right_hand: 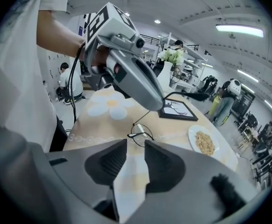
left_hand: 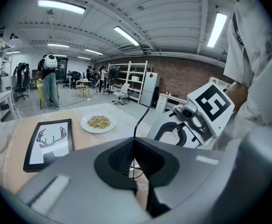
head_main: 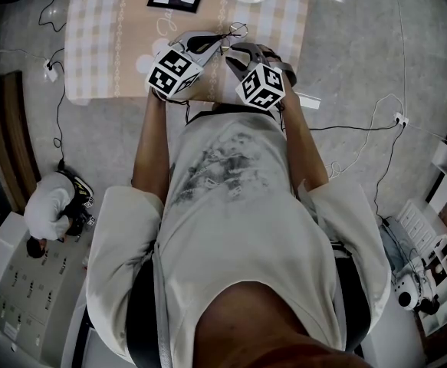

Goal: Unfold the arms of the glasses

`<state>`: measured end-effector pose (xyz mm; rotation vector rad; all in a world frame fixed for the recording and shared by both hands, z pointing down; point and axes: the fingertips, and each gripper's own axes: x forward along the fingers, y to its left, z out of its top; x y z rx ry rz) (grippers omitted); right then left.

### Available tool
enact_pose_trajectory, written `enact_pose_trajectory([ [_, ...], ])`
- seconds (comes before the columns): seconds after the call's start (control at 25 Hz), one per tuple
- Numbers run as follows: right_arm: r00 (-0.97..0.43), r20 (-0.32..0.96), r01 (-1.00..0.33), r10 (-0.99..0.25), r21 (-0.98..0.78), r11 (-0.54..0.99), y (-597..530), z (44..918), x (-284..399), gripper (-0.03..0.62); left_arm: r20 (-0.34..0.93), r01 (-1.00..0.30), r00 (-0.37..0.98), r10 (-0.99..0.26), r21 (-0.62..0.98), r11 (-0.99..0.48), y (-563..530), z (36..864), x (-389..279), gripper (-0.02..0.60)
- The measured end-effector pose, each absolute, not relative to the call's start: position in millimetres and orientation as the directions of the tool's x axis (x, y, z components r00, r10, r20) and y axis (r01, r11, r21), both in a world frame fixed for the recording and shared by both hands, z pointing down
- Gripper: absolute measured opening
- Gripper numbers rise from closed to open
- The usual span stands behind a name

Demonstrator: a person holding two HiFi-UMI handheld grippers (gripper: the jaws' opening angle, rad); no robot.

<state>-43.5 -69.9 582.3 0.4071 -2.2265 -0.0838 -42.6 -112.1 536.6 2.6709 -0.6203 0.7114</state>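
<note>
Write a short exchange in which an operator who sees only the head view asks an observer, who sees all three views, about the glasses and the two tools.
Operator: In the head view the glasses are tiny. Does the left tool actually grip them?
Observer: Yes. The left gripper view shows its jaws closed on a thin black part of the frame, with one arm rising out of the grip.
Operator: And the right tool? I only see its marker cube.
Observer: The right gripper view shows its jaws apart with nothing between them. The glasses hang just ahead of it, over the tablecloth.
</note>
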Motion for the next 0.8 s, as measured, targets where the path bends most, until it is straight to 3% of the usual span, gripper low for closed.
enact_pose_trajectory([
  [0.72,-0.594,0.739,-0.23,-0.317,0.222,0.948,-64,592,-61,0.122,0.529,-0.481,0.783,-0.326,0.184,-0.857,-105,537,-42,0.006],
  [0.8,-0.592,0.737,-0.233,-0.326,0.231,0.945,-64,591,-62,0.098,0.529,-0.481,0.784,-0.325,0.186,-0.857,-104,537,-42,0.006],
])
